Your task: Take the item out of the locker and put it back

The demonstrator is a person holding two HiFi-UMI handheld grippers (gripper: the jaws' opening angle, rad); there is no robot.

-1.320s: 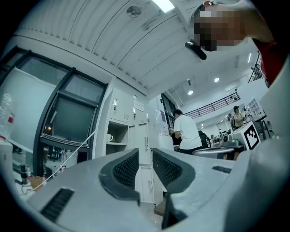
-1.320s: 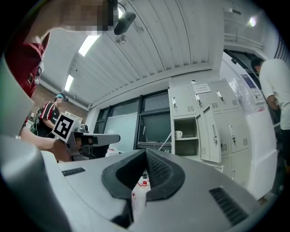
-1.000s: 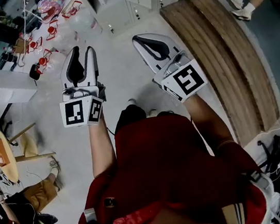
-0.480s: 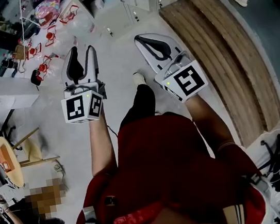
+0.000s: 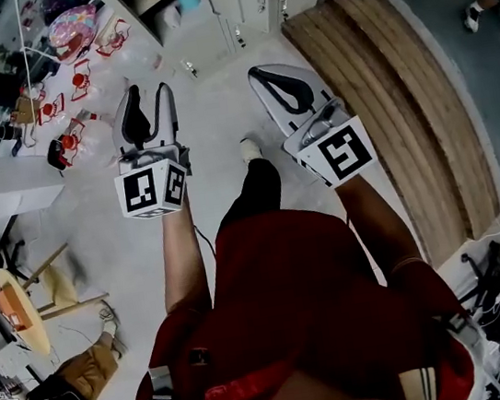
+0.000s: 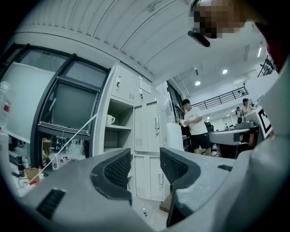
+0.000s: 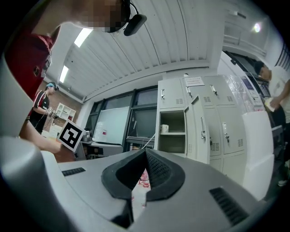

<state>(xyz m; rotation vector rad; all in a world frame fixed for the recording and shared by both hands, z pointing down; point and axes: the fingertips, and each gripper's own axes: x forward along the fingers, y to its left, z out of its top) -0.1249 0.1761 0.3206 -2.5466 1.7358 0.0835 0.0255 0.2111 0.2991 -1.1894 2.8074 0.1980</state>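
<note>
Since the earlier frames both grippers have travelled across the pale floor (image 5: 208, 107) towards the locker (image 5: 243, 0), which now sits closer at the far edge of the head view, and the left gripper (image 5: 143, 94) has just been opening its jaws. They stand apart with nothing between the ribbed black pads (image 6: 118, 168). The right gripper (image 5: 261, 72) has its jaws closed tip to tip, and it is empty. The locker is grey-white sheet metal with vented doors and small handles. One upper compartment stands open, and a white mug (image 6: 110, 119) rests on its shelf, well apart from both grippers. To the right of the way lies a curved bench (image 5: 393, 98) of long wooden slats. To the left, red-and-white parts (image 5: 75, 90) in clear bags litter the floor, with a white box (image 5: 0, 176) nearer. A person (image 6: 195, 124) in a white shirt stands to the right of the locker.
</note>
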